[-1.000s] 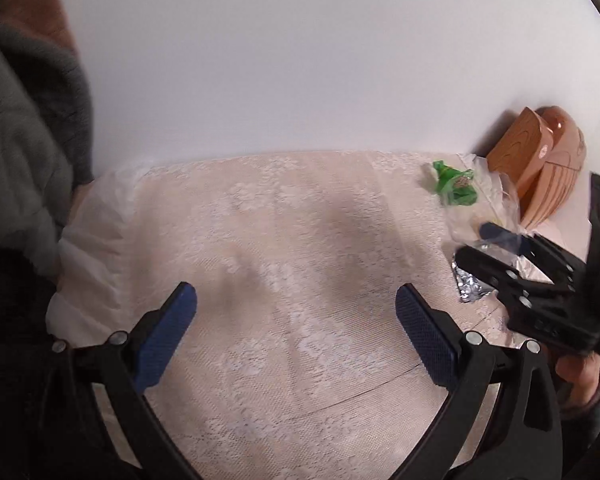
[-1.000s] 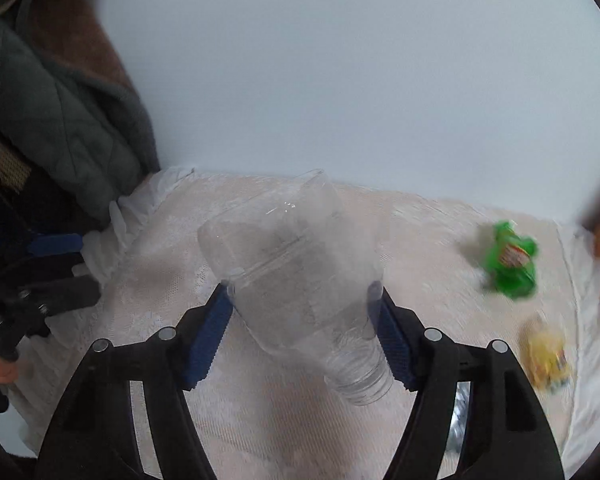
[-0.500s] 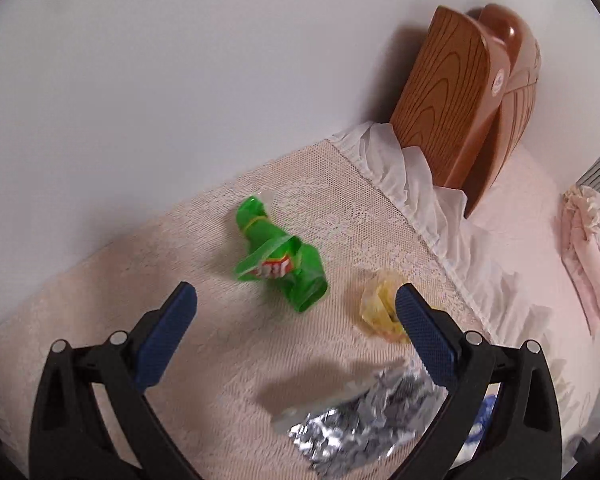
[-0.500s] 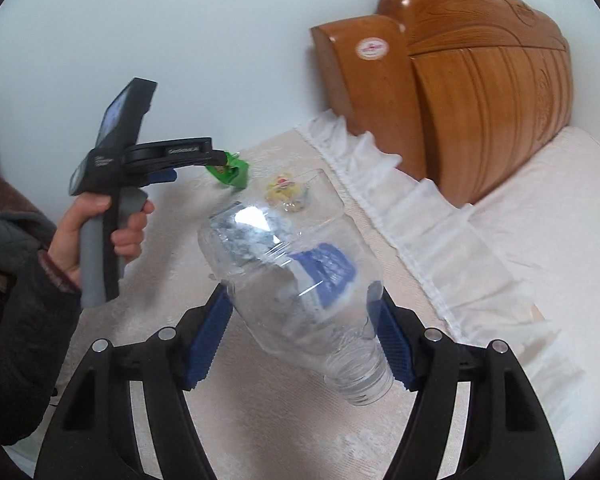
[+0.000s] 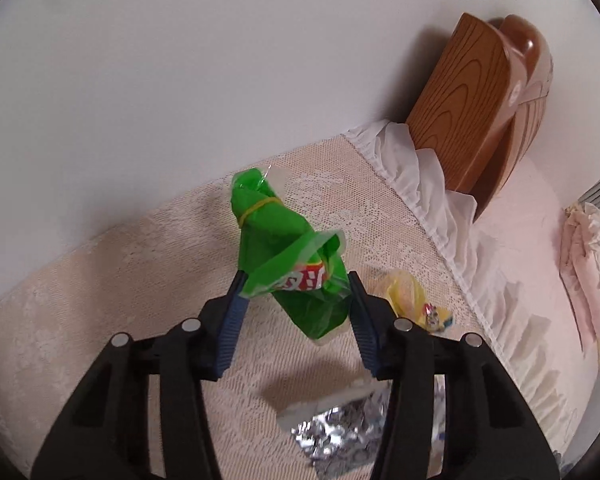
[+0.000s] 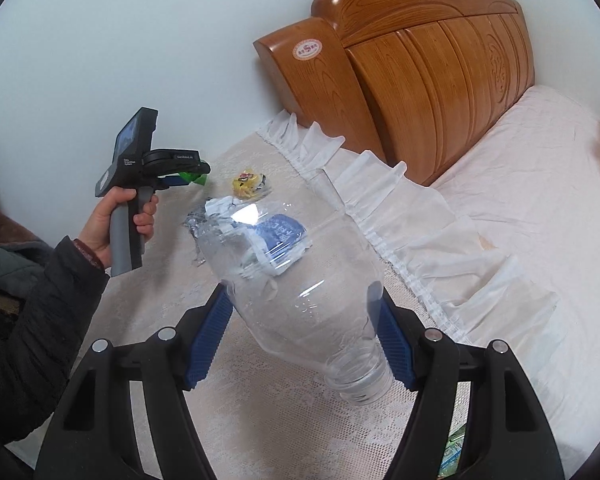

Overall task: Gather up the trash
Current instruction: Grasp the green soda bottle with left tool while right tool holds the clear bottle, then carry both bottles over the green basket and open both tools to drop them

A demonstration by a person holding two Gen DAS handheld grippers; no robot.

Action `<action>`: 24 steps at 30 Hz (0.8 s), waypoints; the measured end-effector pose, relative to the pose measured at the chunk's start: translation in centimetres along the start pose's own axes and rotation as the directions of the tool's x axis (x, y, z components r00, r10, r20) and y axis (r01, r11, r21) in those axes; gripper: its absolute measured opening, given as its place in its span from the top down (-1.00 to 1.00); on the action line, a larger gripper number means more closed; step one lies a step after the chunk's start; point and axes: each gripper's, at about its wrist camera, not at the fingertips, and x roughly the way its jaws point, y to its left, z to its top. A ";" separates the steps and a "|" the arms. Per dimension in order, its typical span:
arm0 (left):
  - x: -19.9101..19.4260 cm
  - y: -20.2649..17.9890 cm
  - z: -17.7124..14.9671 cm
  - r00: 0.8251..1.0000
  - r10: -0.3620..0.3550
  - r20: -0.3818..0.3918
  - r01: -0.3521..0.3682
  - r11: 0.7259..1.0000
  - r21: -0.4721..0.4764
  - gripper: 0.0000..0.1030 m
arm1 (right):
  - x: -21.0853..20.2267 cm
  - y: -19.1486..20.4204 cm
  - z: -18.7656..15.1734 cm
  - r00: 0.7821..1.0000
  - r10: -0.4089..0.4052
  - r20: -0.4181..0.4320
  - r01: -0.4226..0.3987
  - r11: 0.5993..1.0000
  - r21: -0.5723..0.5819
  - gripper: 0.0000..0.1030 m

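My left hand-held gripper (image 5: 294,294) has just been closing, and its blue pads (image 5: 229,322) now pinch the green wrapper (image 5: 284,248), which sticks up and away from the tips, a yellow band around its far end. Just right of that gripper a small yellow wrapper (image 5: 410,298) lies on the lace-covered bed (image 5: 100,300). Below the tips, close to the gripper's body, sits crumpled silver foil (image 5: 336,438). My right hand-held gripper (image 6: 302,330) grips a cut-open clear plastic bottle (image 6: 300,280) across its shoulder, neck toward the camera, open end pointing away. Some torn white and blue packaging shows through the bottle wall. Ahead and left of it I see my left hand (image 6: 114,222) around the other gripper's handle. The wooden headboard (image 6: 420,80) stands beyond, to the right.
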 end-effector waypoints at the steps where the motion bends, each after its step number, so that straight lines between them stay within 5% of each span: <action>1: -1.5 0.2 -0.8 1.000 0.003 0.012 -0.003 1.000 0.002 0.07 | -0.2 0.4 -0.2 1.000 0.006 -0.001 -0.006 1.000 -0.010 -0.36; 14: -18.4 0.0 -16.7 0.999 0.000 0.042 0.002 1.000 -0.027 0.06 | -3.9 4.2 -4.6 0.998 0.056 -0.036 -0.059 0.994 -0.095 -0.36; 24: -21.1 -5.2 -25.6 0.996 -0.085 -0.031 0.087 0.994 0.061 0.05 | -6.8 2.5 -8.6 0.998 0.039 -0.050 -0.044 0.995 -0.094 -0.36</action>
